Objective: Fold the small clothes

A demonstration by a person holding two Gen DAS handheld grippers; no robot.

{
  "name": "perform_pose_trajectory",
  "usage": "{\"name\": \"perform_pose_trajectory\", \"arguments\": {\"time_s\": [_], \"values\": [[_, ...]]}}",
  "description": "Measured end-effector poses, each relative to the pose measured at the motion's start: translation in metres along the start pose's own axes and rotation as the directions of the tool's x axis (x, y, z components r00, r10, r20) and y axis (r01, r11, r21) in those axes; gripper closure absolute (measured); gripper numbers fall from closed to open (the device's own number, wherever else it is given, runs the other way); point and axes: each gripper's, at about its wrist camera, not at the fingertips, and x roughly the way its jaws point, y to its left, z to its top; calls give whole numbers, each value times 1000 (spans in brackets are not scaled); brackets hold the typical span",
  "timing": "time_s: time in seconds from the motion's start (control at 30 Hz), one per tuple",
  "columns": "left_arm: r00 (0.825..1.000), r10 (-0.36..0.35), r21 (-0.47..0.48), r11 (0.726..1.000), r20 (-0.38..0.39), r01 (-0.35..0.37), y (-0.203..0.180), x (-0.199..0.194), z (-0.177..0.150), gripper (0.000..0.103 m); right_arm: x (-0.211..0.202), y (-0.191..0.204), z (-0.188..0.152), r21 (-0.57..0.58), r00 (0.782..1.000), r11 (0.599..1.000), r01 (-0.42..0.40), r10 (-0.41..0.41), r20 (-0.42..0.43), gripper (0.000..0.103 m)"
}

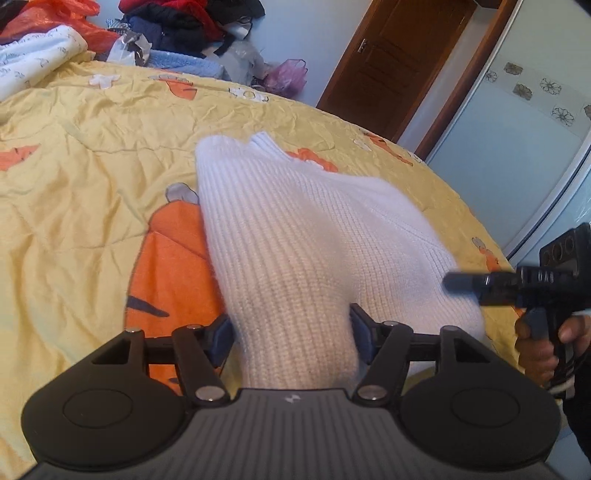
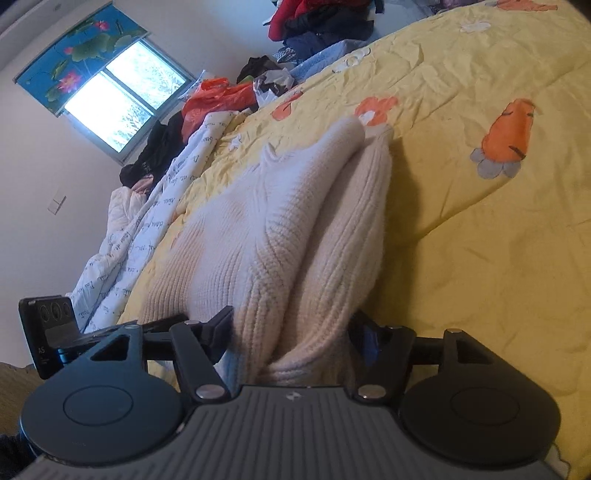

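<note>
a white knitted sweater (image 1: pixel 295 229) lies bunched mid-bed on a yellow quilt (image 1: pixel 92 177). left tongs (image 1: pixel 291 332) and right tongs (image 2: pixel 291 332) each clamp thick bunches at 6 o'clock. risk: bulky knit slipping free, spoiling the fold.

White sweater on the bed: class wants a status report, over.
Left gripper and right gripper each shut on a bunch of the white sweater. Sweater folded lengthwise, draped over the yellow quilt. Nothing in the way; clothes pile far off.
</note>
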Motion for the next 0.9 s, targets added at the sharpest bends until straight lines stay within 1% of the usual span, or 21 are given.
{"name": "perform_pose_trajectory", "arguments": {"time_s": [0.03,0.07,0.1,0.13,0.17,0.23,0.3,0.37,0.4,0.43,0.47,0.53,0.57,0.6,0.63,0.67,0.7,0.73,0.8,0.87,0.9], "values": [[1000,10,15,1000,14,-10,-1,-6,0,33,-9,-1,5,11,999,1000,6,-6,39,37],[999,22,36,999,32,-23,-3,-12,-1,29,-18,-2,12,27,995,1000,6,-9,102,37],[998,44,58,997,54,-47,-7,-16,-1,21,-27,-4,19,49,987,999,2,-10,162,37],[996,62,71,995,70,-67,-9,-18,-2,20,-31,-5,28,71,979,997,-8,-6,203,37],[995,69,74,994,73,-75,-11,-17,-2,20,-30,-6,36,85,975,996,-24,5,221,37],[996,74,47,996,50,-76,-10,-10,-1,19,-17,-4,53,86,975,996,-37,18,220,37],[998,63,20,998,32,-63,-9,-2,-2,19,5,0,66,60,984,998,-17,6,177,37],[998,64,13,998,22,-64,-10,6,-3,19,29,1,73,54,993,999,3,-10,118,38],[998,66,20,998,16,-66,-11,11,-3,18,42,3,74,37,995,999,32,-35,92,43],[997,78,36,996,12,-79,-13,14,-3,20,53,6,74,0,994,996,88,-87,69,70],[996,88,58,994,9,-89,-16,16,-1,24,60,9,73,-41,989,989,143,-141,53,81],[993,117,117,986,-1,-116,-25,20,4,26,57,11,74,-66,989,989,135,-130,71,87],[992,129,141,982,1,-128,-28,22,5,26,54,9,73,-79,987,987,137,-130,92,88],[989,144,182,973,11,-144,-32,28,5,26,56,1,73,-74,985,985,157,-151,88,89],[987,157,215,964,21,-158,-35,34,5,25,61,-11,72,-50,984,986,161,-157,81,90],[987,160,217,963,24,-161,-35,38,5,23,63,-19,70,-25,985,989,148,-146,88,85],[987,157,201,967,22,-158,-33,40,7,21,63,-23,70,-2,986,990,138,-138,97,85],[988,153,187,970,16,-153,-31,40,9,21,62,-22,69,4,983,989,147,-147,107,84],[988,153,190,970,17,-153,-31,33,8,21,60,-12,66,-19,978,985,171,-168,123,76],[985,166,196,966,41,-171,-33,16,3,21,50,0,63,-31,973,982,188,-182,139,57],[981,181,203,960,62,-190,-34,6,1,21,40,8,61,-38,970,980,193,-185,156,55]]}}
